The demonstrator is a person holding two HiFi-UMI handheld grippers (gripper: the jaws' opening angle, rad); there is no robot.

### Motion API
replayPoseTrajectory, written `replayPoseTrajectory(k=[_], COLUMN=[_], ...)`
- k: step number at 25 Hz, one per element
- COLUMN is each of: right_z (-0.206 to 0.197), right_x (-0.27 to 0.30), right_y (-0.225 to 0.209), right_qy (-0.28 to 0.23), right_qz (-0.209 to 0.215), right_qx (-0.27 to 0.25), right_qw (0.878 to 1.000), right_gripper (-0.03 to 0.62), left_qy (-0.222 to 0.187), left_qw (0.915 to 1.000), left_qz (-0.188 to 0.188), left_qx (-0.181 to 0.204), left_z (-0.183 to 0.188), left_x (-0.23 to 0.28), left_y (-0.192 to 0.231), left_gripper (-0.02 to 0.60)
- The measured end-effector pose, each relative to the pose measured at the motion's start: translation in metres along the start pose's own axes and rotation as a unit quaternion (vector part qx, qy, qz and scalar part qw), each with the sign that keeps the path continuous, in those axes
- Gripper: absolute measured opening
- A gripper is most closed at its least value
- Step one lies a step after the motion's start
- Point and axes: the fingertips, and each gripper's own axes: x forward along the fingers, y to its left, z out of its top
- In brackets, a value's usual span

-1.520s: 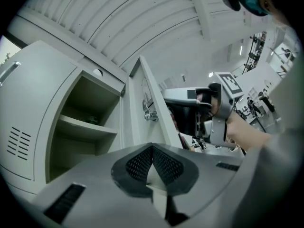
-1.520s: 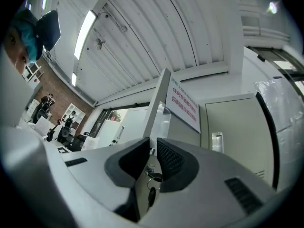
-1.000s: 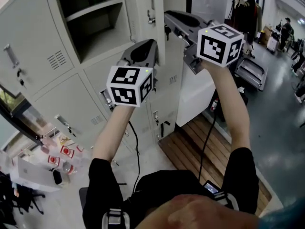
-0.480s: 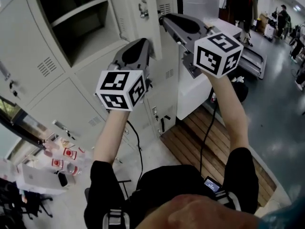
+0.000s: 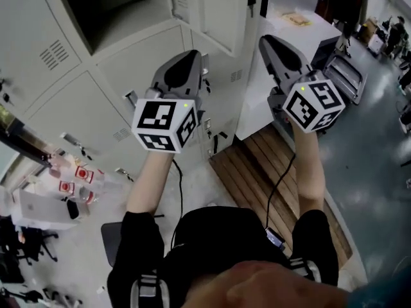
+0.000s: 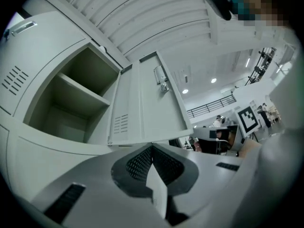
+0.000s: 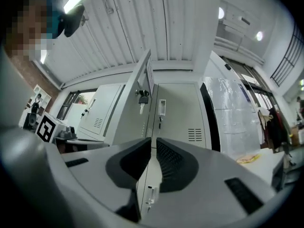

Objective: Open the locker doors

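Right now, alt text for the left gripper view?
The left gripper, jaws together and empty, points up at an open locker with one inner shelf; its door is swung wide. A white ribbed ceiling with lights fills the top.

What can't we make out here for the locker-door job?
- Open locker: cut by the head view's top edge; the left gripper view looks up from below, so the top of its shelf is unseen.
- Open door: upper part cropped in head view.
- Locker fronts behind left tongs and right tongs, head view: covered.
- Red-labelled floor clutter, head view: too small.
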Motion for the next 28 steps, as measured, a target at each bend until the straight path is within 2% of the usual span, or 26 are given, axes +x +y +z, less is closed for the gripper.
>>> replayPoseTrajectory(k=[3, 6, 8, 12, 15, 21, 26, 28], right_z=[-0.028, -0.066, -0.089, -0.126, -0.158, -0.201, -0.235, -0.248], right_x=[-0.003, 0.002, 0.008, 0.024, 0.031, 0.057, 0.073, 0.075], right_y=[0.015, 0.040, 0.056, 0.087, 0.111, 0.182, 0.223, 0.239], right_qy=[0.013, 0.048, 0.065, 0.074, 0.087, 0.107, 0.108, 0.107], right_qz=[-0.002, 0.013, 0.028, 0.062, 0.082, 0.168, 0.195, 0.203], right_qx=[-0.038, -0.082, -0.087, -0.066, -0.042, -0.024, 0.018, 0.038], right_qw=[0.999, 0.995, 0.994, 0.993, 0.992, 0.980, 0.975, 0.973], right_gripper=[0.041, 0.041, 0.041, 0.041, 0.041, 0.041, 0.041, 0.041], left_qy=[0.013, 0.029, 0.039, 0.065, 0.093, 0.119, 0.139, 0.144], left_qw=[0.9997, 0.9986, 0.9970, 0.9897, 0.9837, 0.9651, 0.9475, 0.9415], left_qz=[0.019, 0.044, 0.066, 0.123, 0.148, 0.233, 0.288, 0.304], left_qx=[-0.004, -0.002, 0.011, 0.031, 0.042, 0.006, -0.017, -0.010], left_z=[-0.023, -0.046, -0.060, -0.089, -0.114, -0.152, -0.179, -0.186], left_x=[-0.015, -0.033, -0.045, -0.071, -0.091, -0.147, -0.184, -0.195], left_y=[0.011, 0.023, 0.033, 0.055, 0.069, 0.104, 0.127, 0.134], left_gripper=[0.009, 0.009, 0.009, 0.009, 0.009, 0.009, 0.009, 0.009])
